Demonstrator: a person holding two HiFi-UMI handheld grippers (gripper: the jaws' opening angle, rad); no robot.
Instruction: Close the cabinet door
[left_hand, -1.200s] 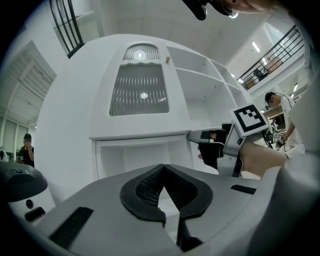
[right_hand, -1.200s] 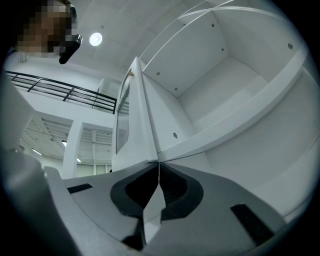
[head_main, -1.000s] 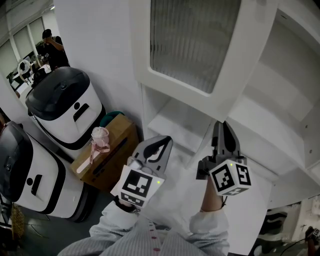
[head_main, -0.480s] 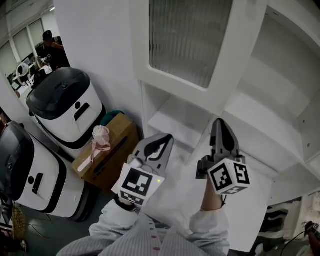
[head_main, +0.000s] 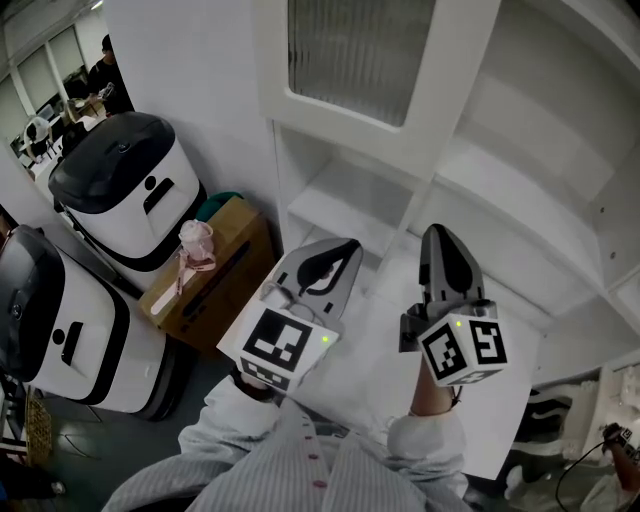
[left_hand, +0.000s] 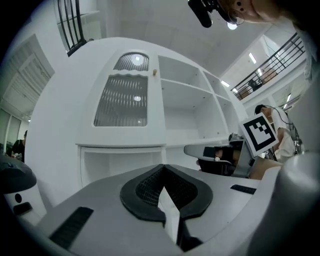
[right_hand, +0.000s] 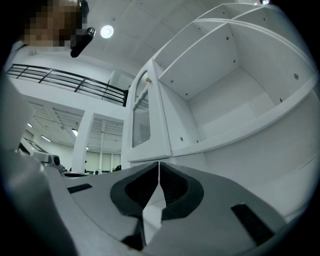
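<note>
We risk the right gripper (head_main: 445, 245) skidding off the smooth frame, or the door swinging into the left gripper (head_main: 338, 258) below it. Both grippers' fingers are pressed together, holding nothing. The cabinet door (head_main: 400, 130), white with a ribbed glass pane, stands open left of the bare shelves (head_main: 520, 170).

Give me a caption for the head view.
Shut left tool and shut right tool before a cabinet with its door open.
</note>
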